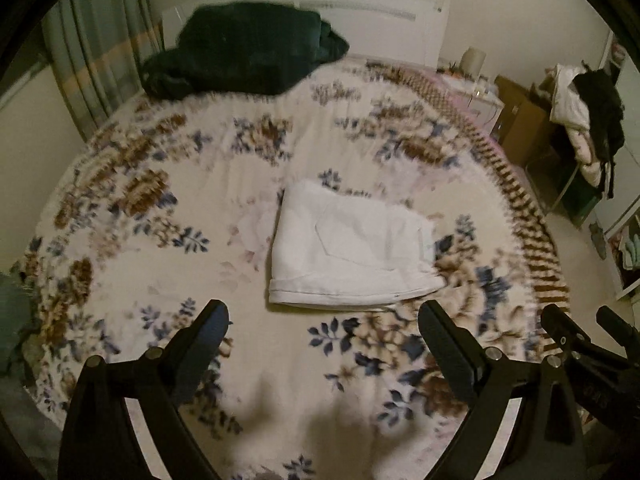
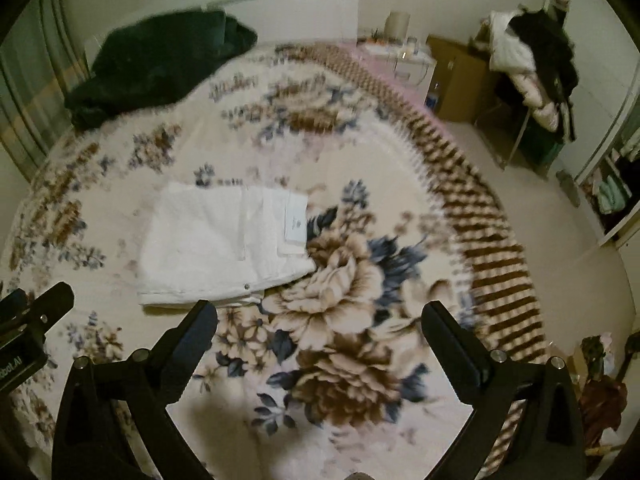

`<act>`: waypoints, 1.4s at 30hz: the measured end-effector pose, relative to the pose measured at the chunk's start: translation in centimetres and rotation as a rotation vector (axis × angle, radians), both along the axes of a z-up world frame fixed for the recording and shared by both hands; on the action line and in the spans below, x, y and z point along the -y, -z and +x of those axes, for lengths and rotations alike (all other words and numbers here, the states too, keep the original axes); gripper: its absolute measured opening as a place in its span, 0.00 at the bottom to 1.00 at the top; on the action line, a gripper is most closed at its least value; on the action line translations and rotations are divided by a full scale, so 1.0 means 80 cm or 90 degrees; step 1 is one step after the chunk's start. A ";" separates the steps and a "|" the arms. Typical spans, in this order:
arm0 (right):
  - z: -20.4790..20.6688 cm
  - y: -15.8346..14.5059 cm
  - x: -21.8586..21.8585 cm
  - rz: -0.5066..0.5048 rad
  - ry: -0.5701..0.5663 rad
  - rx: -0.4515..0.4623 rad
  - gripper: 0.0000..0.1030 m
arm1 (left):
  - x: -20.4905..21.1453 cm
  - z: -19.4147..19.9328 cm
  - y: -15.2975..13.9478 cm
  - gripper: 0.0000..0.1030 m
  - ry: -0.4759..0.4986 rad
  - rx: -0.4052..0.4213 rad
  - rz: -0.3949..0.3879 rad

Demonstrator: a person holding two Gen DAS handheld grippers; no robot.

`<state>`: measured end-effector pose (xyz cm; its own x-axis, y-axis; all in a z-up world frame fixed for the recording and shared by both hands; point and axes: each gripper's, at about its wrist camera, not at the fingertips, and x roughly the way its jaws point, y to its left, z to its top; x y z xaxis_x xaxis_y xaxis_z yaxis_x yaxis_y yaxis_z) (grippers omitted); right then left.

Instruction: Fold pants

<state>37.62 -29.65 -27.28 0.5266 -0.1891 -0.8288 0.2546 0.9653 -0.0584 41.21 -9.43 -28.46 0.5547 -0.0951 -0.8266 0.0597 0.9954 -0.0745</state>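
Underneath, floral bedspread (image 1: 168,208) with folded white pants (image 1: 348,248), dim bedroom.

Dark green blanket (image 1: 244,52) on floral bedspread (image 1: 168,184); clothes-heaped chair (image 2: 532,80) beside bed.

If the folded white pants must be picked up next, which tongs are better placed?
Probably the left tongs: the white pants lie straight ahead between their open fingers. For the right tongs, also open and empty, the pants sit off to the left.
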 end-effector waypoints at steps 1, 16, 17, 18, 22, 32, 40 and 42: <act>-0.009 -0.015 0.001 -0.001 -0.001 0.007 1.00 | 0.001 -0.010 -0.017 0.94 0.000 0.010 -0.001; -0.205 -0.308 -0.007 -0.018 -0.067 0.140 1.00 | 0.010 -0.181 -0.242 0.94 -0.036 0.121 0.004; -0.219 -0.324 -0.009 -0.014 -0.075 0.143 1.00 | 0.009 -0.189 -0.250 0.94 -0.039 0.123 0.002; -0.229 -0.334 -0.011 -0.013 -0.080 0.144 1.00 | 0.008 -0.199 -0.259 0.94 -0.046 0.126 0.003; -0.270 -0.378 -0.016 -0.014 -0.094 0.155 1.00 | 0.007 -0.229 -0.283 0.94 -0.052 0.133 0.000; -0.322 -0.433 -0.029 -0.019 -0.100 0.156 1.00 | -0.002 -0.264 -0.308 0.97 -0.044 0.131 0.009; -0.320 -0.438 -0.035 -0.009 -0.099 0.149 1.00 | -0.010 -0.272 -0.315 0.97 -0.058 0.141 0.018; -0.317 -0.435 -0.036 -0.012 -0.102 0.150 1.00 | -0.011 -0.273 -0.315 0.97 -0.060 0.142 0.021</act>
<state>12.27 -26.75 7.52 0.7284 -0.1021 -0.6775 0.1077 0.9936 -0.0339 19.36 -8.57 -3.28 0.7285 -0.0098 -0.6850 -0.0219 0.9991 -0.0376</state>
